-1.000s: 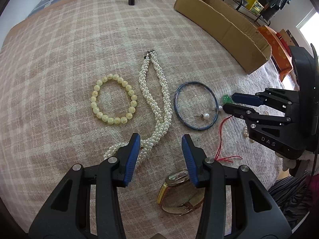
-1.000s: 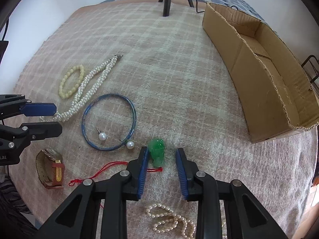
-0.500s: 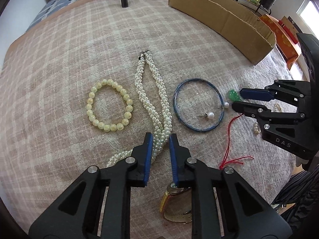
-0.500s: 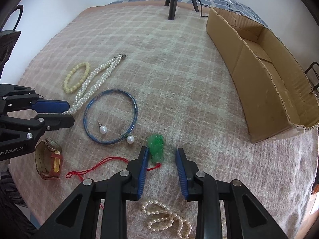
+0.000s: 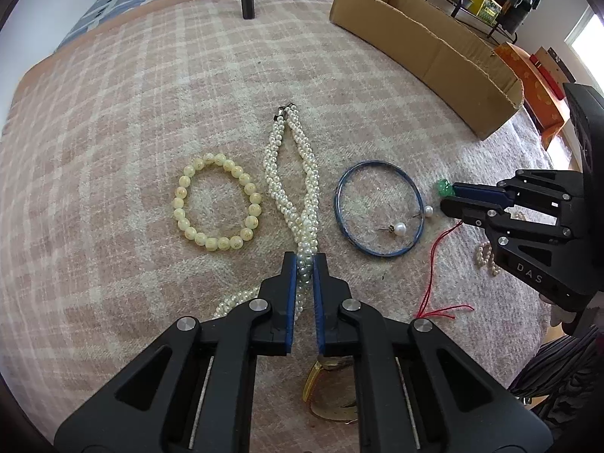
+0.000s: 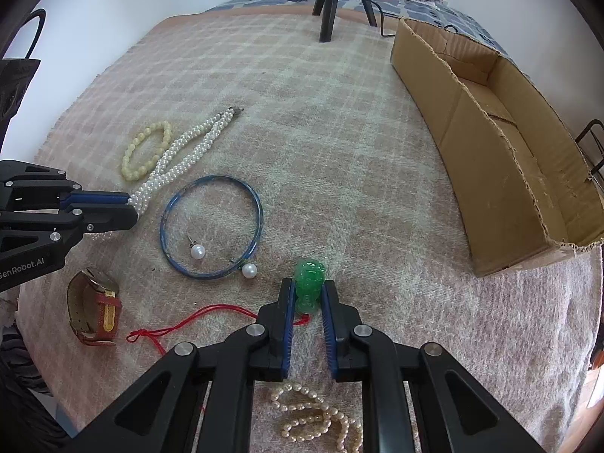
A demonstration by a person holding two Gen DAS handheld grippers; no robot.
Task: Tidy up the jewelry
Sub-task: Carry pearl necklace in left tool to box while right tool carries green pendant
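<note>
Item: left gripper [image 5: 302, 264] clamping twisted pearl necklace [image 5: 292, 173], right gripper [image 6: 306, 294] pinching green pendant [image 6: 309, 279]; lifting slowly is advised, trailing strands clearing blue bangle [image 6: 211, 226].

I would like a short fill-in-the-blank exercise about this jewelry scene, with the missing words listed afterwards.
1. The left gripper is closed on the twisted ____ necklace.
2. The right gripper grips a ____ pendant on a red cord.
3. One pearl earring lies inside the ____ bangle.
4. The cardboard box holds ____ jewelry yet.

Missing words: pearl; green; blue; no
</note>
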